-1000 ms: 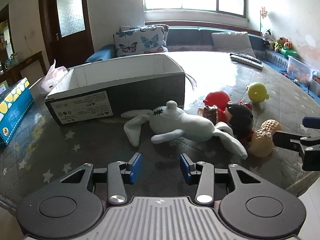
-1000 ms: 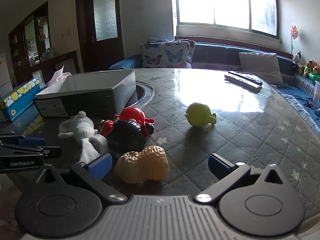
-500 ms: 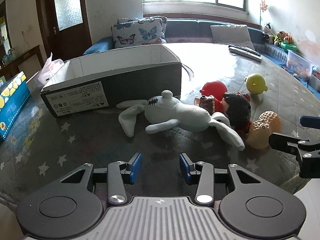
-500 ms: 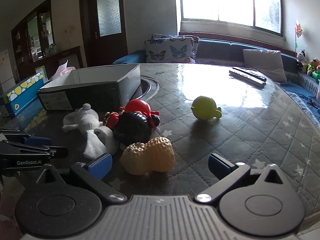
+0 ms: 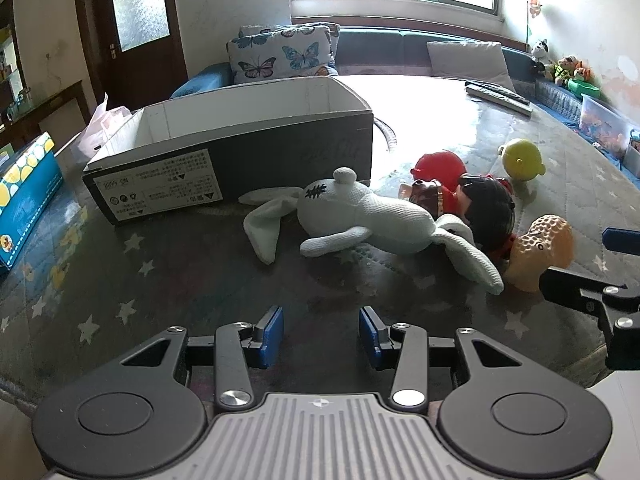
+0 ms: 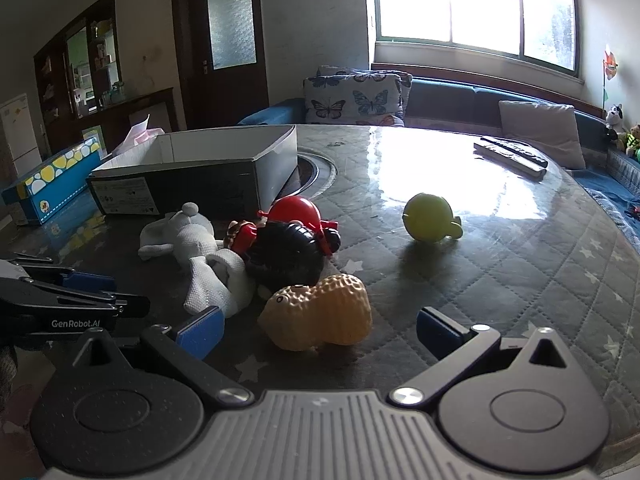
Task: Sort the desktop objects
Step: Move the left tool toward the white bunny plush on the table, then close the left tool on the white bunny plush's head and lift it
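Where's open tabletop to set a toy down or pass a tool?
Free: the table between the yellow toy and the remotes, and the starred strip before the box. Crowded: white plush, black-and-red doll and peanut toy touch.

We see a round table (image 5: 168,280) covered in a dark quilted cloth printed with pale stars, under a glossy clear sheet that mirrors the window light. On it lies an open cardboard box (image 5: 240,152), black outside and white inside, with a white label on its end. Just in front of the box a white knitted plush rabbit (image 5: 360,220) lies on its side, touching a black-haired red doll (image 5: 480,204). A tan, bumpy peanut-shaped toy (image 6: 320,312) sits just beside the doll. A yellow-green ball-shaped toy (image 6: 430,218) stands apart. At one edge rests a blue carton with yellow and white dots (image 5: 24,200); near the far edge lie two dark remote controls (image 6: 512,152).
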`<action>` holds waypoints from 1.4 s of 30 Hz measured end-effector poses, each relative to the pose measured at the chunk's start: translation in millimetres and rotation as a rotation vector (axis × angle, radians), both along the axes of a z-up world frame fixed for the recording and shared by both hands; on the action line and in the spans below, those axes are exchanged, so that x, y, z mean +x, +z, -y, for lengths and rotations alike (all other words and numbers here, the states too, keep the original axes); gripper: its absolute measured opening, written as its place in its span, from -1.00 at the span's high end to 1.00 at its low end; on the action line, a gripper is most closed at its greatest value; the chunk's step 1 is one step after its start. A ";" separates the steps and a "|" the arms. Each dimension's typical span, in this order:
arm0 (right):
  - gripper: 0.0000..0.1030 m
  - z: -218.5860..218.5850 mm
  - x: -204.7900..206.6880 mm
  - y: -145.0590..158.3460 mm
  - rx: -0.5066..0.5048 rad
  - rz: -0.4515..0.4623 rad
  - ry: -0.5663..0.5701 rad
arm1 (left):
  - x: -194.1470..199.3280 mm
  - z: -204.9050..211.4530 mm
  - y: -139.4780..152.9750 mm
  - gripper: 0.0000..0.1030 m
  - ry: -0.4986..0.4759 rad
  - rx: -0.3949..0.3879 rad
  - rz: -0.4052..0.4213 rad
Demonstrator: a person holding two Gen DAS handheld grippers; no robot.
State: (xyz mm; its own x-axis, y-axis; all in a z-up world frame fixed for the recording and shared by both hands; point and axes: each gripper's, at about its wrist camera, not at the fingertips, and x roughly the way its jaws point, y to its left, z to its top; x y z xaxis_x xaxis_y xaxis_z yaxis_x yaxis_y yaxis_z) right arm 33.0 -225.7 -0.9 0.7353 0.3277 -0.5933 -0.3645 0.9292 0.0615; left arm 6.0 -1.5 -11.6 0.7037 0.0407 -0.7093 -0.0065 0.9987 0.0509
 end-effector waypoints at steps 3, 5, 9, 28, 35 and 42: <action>-1.00 -2.0 -0.2 -0.5 0.000 -0.001 0.010 | 1.1 -1.0 -0.6 0.14 0.006 -0.001 -0.008; -1.00 -3.3 -0.3 -1.1 0.000 -0.003 0.017 | 1.4 -1.7 -0.4 0.14 0.006 -0.004 -0.008; -1.00 -4.1 0.6 -2.3 0.000 -0.007 0.024 | 2.4 -2.3 0.1 0.14 0.007 -0.005 -0.010; -0.95 -20.4 12.2 3.4 -0.007 -0.003 0.098 | 17.2 -18.4 9.8 0.17 0.038 -0.029 -0.010; -0.85 -33.2 16.5 10.4 -0.007 0.010 0.146 | 23.8 -29.2 25.9 0.17 0.051 -0.073 0.016; -0.80 -38.4 17.9 14.1 -0.013 0.022 0.161 | 34.6 -32.4 36.6 0.17 0.045 -0.122 0.021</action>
State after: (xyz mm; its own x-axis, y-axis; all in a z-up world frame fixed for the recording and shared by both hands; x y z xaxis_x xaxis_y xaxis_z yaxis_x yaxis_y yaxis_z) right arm 50.9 -187.2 13.2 0.6872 0.4342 -0.5824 -0.5096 0.8595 0.0396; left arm 40.7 30.9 24.9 0.7177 -0.0133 -0.6962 -0.0509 0.9961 -0.0716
